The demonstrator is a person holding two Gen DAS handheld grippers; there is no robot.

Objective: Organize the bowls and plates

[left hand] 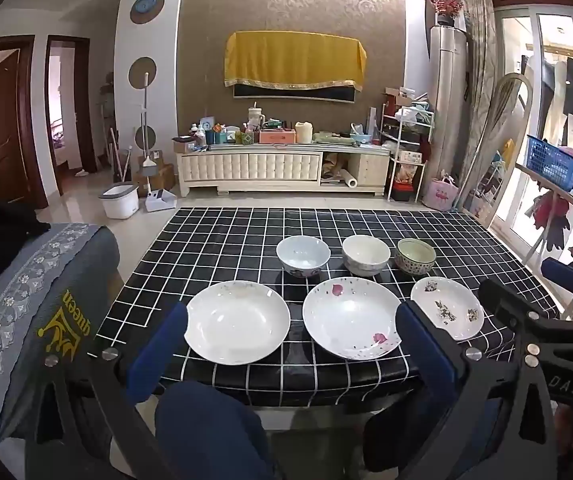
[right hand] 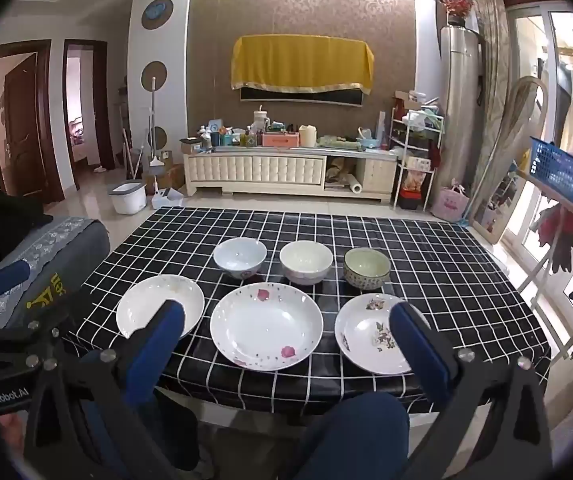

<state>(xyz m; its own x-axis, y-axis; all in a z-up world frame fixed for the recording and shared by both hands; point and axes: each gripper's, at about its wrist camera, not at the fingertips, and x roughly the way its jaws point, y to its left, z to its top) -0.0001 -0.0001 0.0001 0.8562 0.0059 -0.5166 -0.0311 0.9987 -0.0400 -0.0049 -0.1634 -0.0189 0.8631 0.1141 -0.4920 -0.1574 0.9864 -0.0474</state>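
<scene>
A: What did we have on the tabletop?

B: Six pcs, two rows, none touching. Row twd the far edge: pale blue bowl, cream bowl, green-rimmed bowl. Row along the near edge: plain white plate nearest the left corner, rose-petal plate in the middle, small floral plate twd the right corner.

A: And our grippers?

B: We held the left hand-held gripper just short of the near edge, fingers fully apart, nothing btwn them; through the gap we saw the white and rose plates. The right hand-held gripper was the same: spread wide, empty, off the near edge, rose plate framed btwn its blue pads.

A: Anything stacked?

B: No, each piece sat alone on the checked cloth.
</scene>
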